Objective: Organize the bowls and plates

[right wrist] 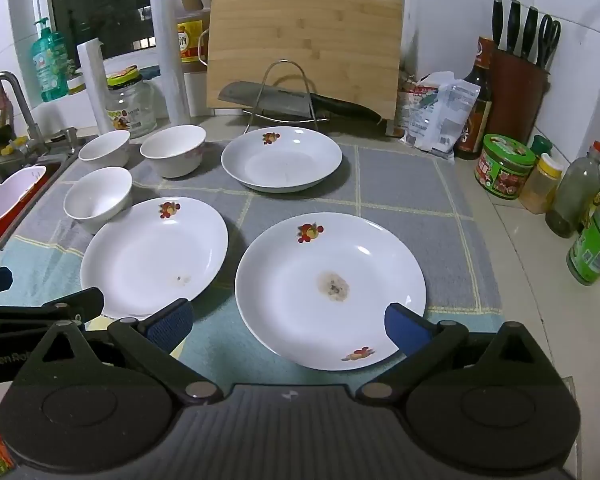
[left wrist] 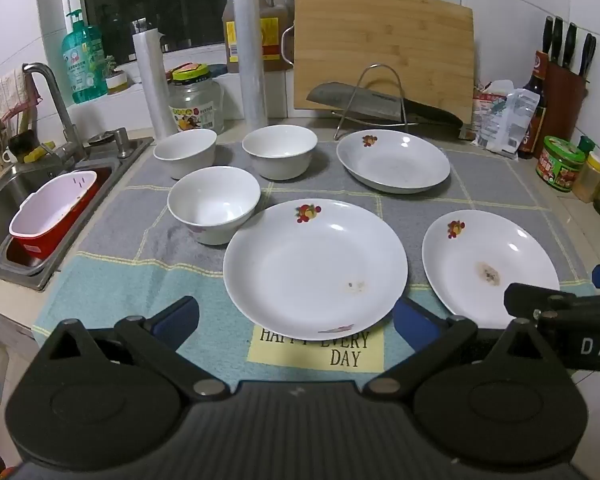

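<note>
Tools (left wrist: 296,318) (both agape) above round glossy plates (left wrist: 315,268).

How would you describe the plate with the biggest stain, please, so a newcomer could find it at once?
Start at the bamboo cutting board leaning against the back wall, then come forward across the checked mat to its near right corner. The plate there carries a brown smudge dead centre, larger than the faint speck on its left neighbour.
</note>
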Available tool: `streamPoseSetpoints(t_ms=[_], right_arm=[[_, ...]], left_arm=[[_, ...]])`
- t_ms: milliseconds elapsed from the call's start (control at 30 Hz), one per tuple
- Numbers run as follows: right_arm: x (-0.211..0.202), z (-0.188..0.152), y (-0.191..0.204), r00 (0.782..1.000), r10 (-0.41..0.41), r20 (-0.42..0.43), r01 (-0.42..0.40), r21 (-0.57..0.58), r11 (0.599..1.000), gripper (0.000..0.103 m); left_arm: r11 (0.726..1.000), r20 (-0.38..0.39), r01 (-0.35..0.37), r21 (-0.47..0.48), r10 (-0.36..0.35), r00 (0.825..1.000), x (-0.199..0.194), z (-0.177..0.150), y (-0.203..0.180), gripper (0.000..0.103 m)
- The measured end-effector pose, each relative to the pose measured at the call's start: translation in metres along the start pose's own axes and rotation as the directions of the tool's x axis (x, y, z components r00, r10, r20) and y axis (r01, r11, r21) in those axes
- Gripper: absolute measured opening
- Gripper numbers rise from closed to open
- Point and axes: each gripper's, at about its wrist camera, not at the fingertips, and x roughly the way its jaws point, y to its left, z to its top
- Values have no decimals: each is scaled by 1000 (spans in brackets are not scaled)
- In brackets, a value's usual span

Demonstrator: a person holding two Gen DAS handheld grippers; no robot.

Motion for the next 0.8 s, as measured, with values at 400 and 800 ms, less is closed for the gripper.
streamPoseSetpoints(t_ms=[400, 800], right_arm=[[-3, 2, 1, 1000, 5, 3, -5, 8, 1000, 103], [-4, 3, -2, 1000, 6, 14, -6, 12, 1000, 103]], left_arm=[[1000, 6, 5, -3, -5, 1000, -1, 3, 5, 102], [1000, 12, -5, -11, 5, 1000, -7, 4, 2, 102]])
